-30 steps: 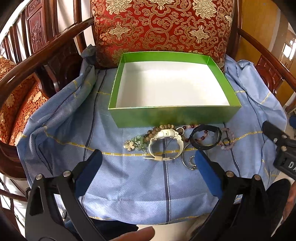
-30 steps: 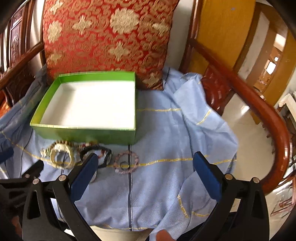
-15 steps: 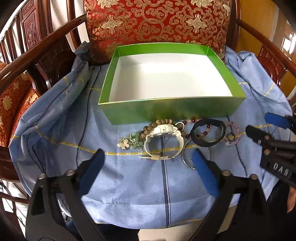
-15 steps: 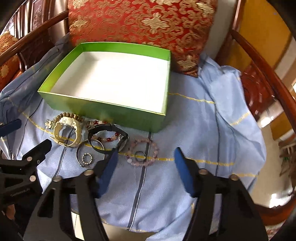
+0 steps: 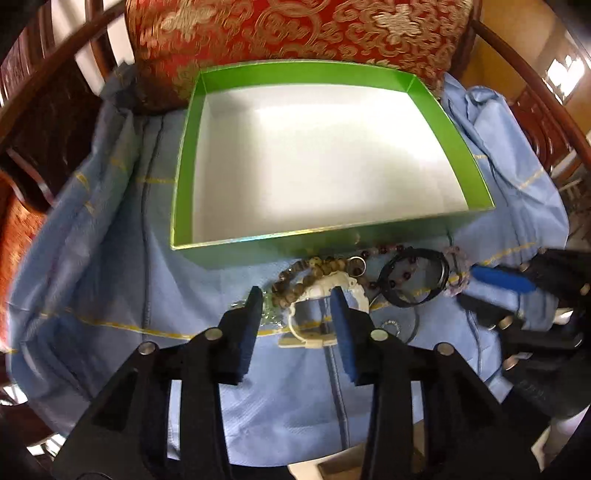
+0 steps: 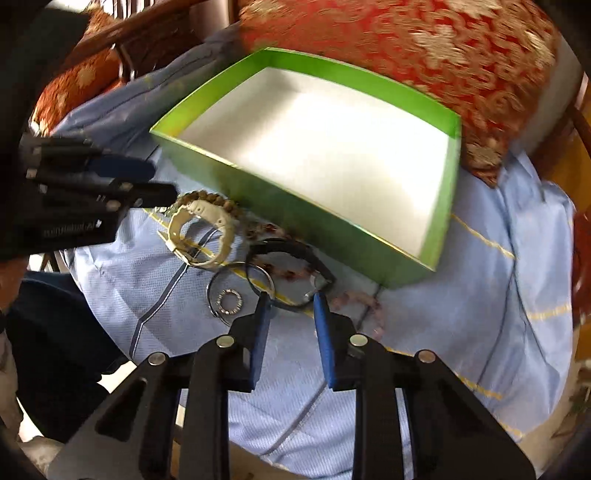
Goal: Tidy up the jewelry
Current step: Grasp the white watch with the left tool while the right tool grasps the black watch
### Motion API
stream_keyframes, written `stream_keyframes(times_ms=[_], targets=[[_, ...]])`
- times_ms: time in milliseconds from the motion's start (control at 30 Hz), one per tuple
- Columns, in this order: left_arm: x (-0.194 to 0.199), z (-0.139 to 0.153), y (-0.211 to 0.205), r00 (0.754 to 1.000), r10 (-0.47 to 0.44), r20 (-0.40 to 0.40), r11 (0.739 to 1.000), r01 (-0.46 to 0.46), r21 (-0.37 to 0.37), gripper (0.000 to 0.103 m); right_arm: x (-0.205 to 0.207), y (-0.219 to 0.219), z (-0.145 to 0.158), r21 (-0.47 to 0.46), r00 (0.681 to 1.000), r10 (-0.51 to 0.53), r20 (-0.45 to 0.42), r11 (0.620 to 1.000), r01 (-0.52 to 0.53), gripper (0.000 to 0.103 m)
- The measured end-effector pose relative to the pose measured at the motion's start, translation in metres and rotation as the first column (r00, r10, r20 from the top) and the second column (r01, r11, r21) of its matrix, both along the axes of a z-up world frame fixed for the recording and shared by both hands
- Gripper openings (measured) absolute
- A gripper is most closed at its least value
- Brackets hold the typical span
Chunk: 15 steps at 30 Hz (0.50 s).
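As both tilt down | left tool point(image 5: 297, 301) closing | right tool point(image 6: 290, 301) closing

The box point(image 5: 476, 192) is card: glossy green walls, matt white floor. Beneath it lies a thin, finely textured blue cloth point(image 5: 110, 258) with woven yellow lines. Behind the box, the cushion point(image 5: 295, 29) is red brocade with raised gold thread. The chair arm point(image 6: 576, 122) is dark polished wood. In front of the box: a smooth cream plastic watch point(image 6: 207, 236), matt wooden beads point(image 5: 295, 277), a black band point(image 6: 291, 247) (material unclear), and a shiny metal ring point(image 6: 229, 302).
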<state>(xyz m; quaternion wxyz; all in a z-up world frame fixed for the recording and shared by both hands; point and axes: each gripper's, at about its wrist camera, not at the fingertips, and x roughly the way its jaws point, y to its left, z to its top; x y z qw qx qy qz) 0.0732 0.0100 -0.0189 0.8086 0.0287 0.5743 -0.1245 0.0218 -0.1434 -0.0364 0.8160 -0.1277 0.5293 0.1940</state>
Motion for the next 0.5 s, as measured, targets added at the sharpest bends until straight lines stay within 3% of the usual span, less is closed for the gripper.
stream_keyframes(times_ms=[67, 133, 167, 267, 300, 333, 367, 433, 500], targets=[[0.0, -0.01, 0.001, 0.999, 0.011, -0.044, 0.999, -0.013, -0.037, 0.038, 0.005, 0.006, -0.012, 0.004, 1.0, 0.005, -0.003, 1.0, -0.005, 0.031], [-0.002, -0.017, -0.002, 0.999, 0.008, -0.046, 1.0, -0.009, -0.022, 0.038, 0.01, 0.006, -0.025, 0.019, 1.0, -0.017, 0.01, 1.0, 0.017, 0.054], [-0.004, -0.021, -0.003, 0.999, 0.005, -0.041, 1.0, -0.006, -0.011, 0.038, 0.01, 0.005, -0.027, 0.019, 0.999, -0.023, 0.031, 1.0, 0.023, 0.057], [-0.008, -0.029, -0.008, 0.999, -0.012, -0.05, 1.0, 0.011, -0.017, 0.04, 0.013, 0.0, -0.037, 0.003, 1.0, -0.028, 0.011, 1.0, 0.028, 0.057], [-0.009, -0.03, -0.011, 0.998, -0.021, -0.052, 1.0, 0.02, -0.023, 0.048, 0.015, -0.002, -0.037, 0.022, 0.999, -0.034, 0.001, 0.999, 0.034, 0.057], [-0.008, -0.031, -0.015, 0.998, -0.028, -0.049, 0.999, 0.027, -0.021, 0.064, 0.018, -0.005, -0.037, 0.044, 0.999, -0.042, -0.009, 0.998, 0.042, 0.06], [-0.009, -0.031, -0.018, 0.999, -0.035, -0.041, 0.999, 0.034, -0.018, 0.069, 0.021, -0.007, -0.038, 0.053, 0.999, -0.046, -0.015, 0.998, 0.047, 0.062], [-0.01, -0.031, -0.029, 0.998, -0.063, -0.031, 0.998, 0.062, -0.026, 0.071, 0.025, -0.007, -0.038, 0.061, 0.999, -0.049, -0.019, 0.997, 0.05, 0.063], [-0.01, -0.033, -0.032, 0.997, -0.065, -0.036, 0.998, 0.065, -0.026, 0.065, 0.026, -0.006, -0.04, 0.036, 0.999, -0.055, 0.0, 0.998, 0.055, 0.063]])
